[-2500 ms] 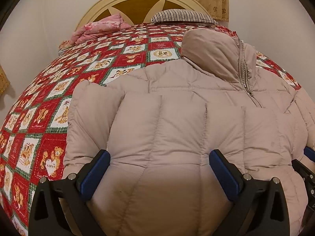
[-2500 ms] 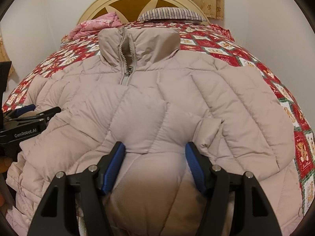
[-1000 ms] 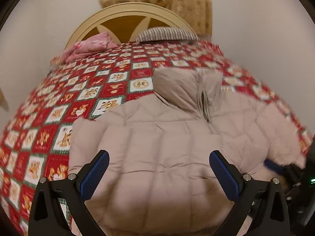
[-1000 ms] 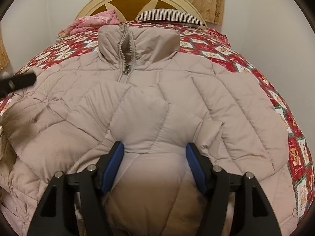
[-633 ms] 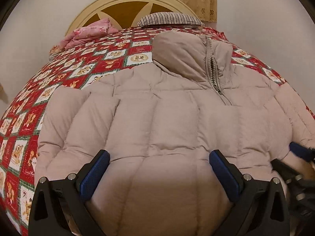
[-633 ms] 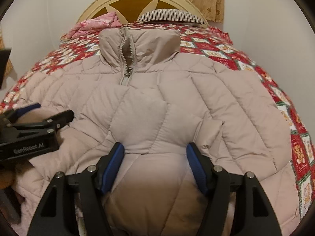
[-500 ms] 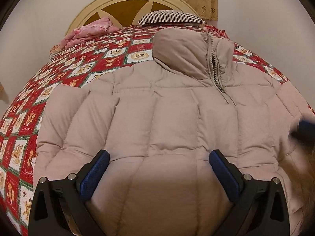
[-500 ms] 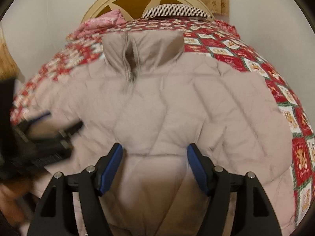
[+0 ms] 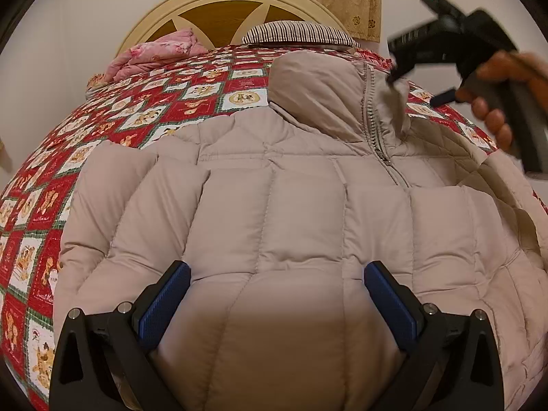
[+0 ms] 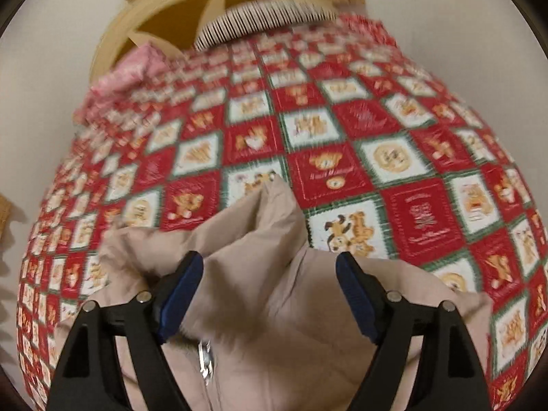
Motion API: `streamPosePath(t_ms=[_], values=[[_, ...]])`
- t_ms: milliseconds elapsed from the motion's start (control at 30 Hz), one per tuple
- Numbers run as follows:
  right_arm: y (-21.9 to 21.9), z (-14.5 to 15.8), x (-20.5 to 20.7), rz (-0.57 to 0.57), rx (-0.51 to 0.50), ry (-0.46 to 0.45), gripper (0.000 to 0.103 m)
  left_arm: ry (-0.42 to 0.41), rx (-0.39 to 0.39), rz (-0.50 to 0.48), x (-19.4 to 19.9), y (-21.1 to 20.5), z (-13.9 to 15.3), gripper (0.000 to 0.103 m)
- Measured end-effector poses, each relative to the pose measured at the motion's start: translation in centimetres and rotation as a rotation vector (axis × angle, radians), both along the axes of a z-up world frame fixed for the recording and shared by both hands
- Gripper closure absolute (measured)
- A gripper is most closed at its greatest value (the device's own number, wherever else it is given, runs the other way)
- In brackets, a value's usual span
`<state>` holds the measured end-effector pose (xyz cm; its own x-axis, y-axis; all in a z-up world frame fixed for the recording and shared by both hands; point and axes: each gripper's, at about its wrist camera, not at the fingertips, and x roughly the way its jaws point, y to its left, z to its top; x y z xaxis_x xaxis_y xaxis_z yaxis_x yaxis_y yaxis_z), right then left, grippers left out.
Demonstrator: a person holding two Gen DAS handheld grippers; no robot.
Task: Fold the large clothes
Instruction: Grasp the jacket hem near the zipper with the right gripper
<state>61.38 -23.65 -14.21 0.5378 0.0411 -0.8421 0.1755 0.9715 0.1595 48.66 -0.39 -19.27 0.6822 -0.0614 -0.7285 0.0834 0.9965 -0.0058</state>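
Left wrist view: the left gripper [image 9: 275, 299] hovers with jaws spread over the beige jacket [image 9: 301, 212], which lies zipped on the quilt [image 9: 113, 126]; the right gripper [image 9: 416, 84] sits at the collar [image 9: 318, 96] (a hand [image 9: 496, 102] grips it). Right wrist view, blurred: the right gripper [image 10: 269, 296], jaws spread, straddles the collar [image 10: 260, 236]; zipper pull [image 10: 204, 356] below.

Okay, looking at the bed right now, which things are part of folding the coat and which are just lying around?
Part of the job:
- beige quilted puffer jacket
- left tool, open over the jacket's lower part
- right tool, open at the jacket's collar

Just lying about:
- red teddy-bear patchwork quilt
- crumpled pink blanket
- striped pillow
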Motion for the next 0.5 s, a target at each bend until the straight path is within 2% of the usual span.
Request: streamPosePath(t_ms=[67,133,200,267,300,333,367,400,433,500], values=[[-0.5,-1.1,0.0,-0.012,-0.003,0.035,0.034,-0.001,-0.003,0.000,0.0,0.0,0.0,0.001],[-1.0,-2.0,-1.1,0.021,0.017,0.052,0.048,-0.003,-0.003,0.001,0.0,0.1,0.1,0.001],[-1.4,-2.6,-2.3,0.041,-0.002,0.069,0.058,-0.005,-0.004,0.002,0.0,0.1,0.1,0.001],[-2.1,-2.9,-3.4,0.056,0.008,0.073,0.058,-0.008,-0.002,0.002,0.0,0.1,0.1,0.001],[-2.4,-2.6,-3.9,0.071,0.040,0.055,0.056,-0.008,-0.002,0.003,0.0,0.1,0.1,0.001],[-2.6,-2.1,-4.1,0.087,0.074,0.029,0.050,-0.008,-0.003,0.003,0.1,0.1,0.1,0.001],[-2.7,-1.5,-4.2,0.097,0.103,0.004,0.041,-0.007,-0.003,0.002,0.0,0.1,0.1,0.001],[-2.6,-0.6,-4.3,0.093,0.129,-0.033,0.024,-0.007,-0.003,0.002,0.0,0.1,0.1,0.001],[-2.3,0.2,-4.1,0.087,0.133,-0.061,0.018,-0.007,-0.003,0.003,0.0,0.1,0.1,0.001],[-1.3,1.2,-2.9,0.084,0.104,-0.087,0.018,-0.007,-0.003,0.002,0.0,0.1,0.1,0.001]])
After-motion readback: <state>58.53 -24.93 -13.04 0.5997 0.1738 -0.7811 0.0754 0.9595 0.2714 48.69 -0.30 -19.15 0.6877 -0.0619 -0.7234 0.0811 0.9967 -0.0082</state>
